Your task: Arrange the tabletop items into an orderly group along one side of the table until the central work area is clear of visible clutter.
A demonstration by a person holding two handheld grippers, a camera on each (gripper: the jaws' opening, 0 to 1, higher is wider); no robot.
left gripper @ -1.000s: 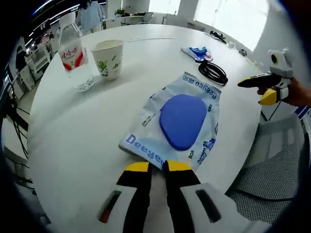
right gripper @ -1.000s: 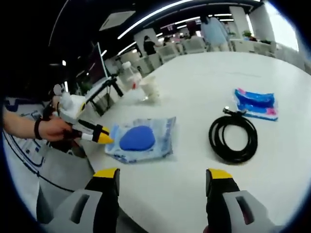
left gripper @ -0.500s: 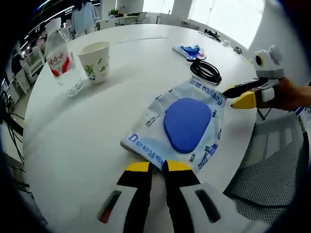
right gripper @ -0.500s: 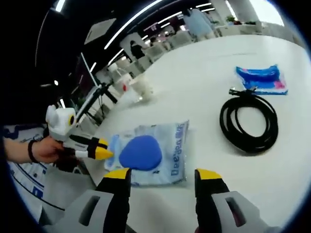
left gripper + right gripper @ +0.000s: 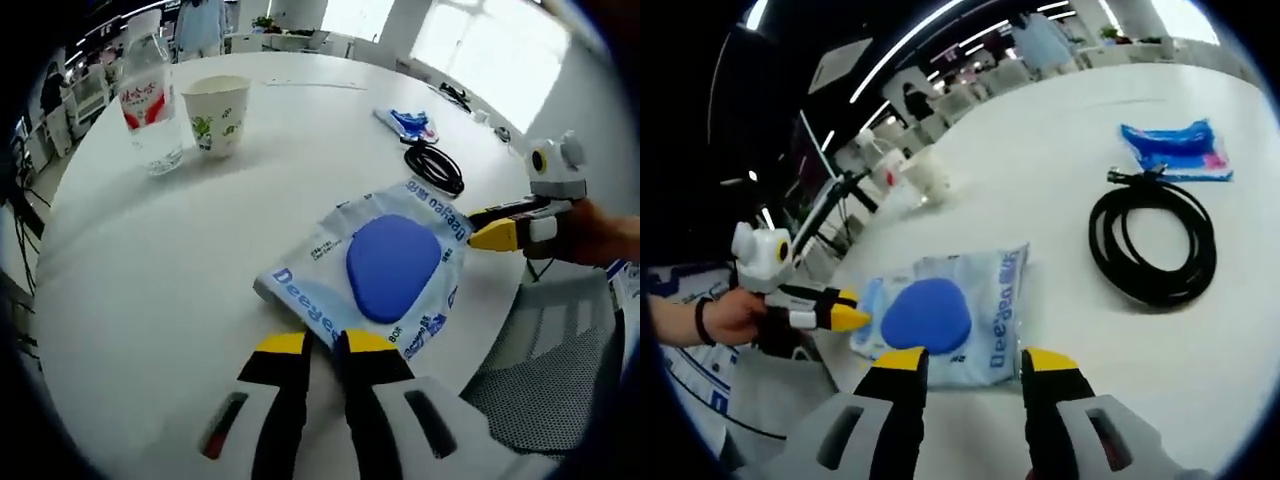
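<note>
White and round, the table [image 5: 150, 280] sits in an open office with bright windows behind. From the left gripper view, the left gripper [image 5: 318, 345] has its jaws pressed together on the near corner of the wet-wipes pack [image 5: 375, 265], a pale packet with a blue lid; that pinch is unchanged over the last second. What has changed is the right gripper [image 5: 490, 235], which has come in from well off the pack's far side until its yellow tip is just beside the pack's far edge, so a two-handed shift of the pack looks to be starting. Beyond the pack lie the coiled black cable [image 5: 434, 167] and a blue packet [image 5: 408, 123]; a paper cup [image 5: 219, 115] and water bottle [image 5: 150, 95] stand together, well apart from the pack. From the right gripper view, the right gripper [image 5: 965, 362] stands with jaws apart, narrower than a second ago, bracketing the wet-wipes pack [image 5: 945, 315] edge nearest it; whether they touch it I cannot tell. The left gripper [image 5: 835, 315] meets the pack's opposite corner. The pack lies close to the table rim, with bare tabletop between it and the cable [image 5: 1152, 243].
</note>
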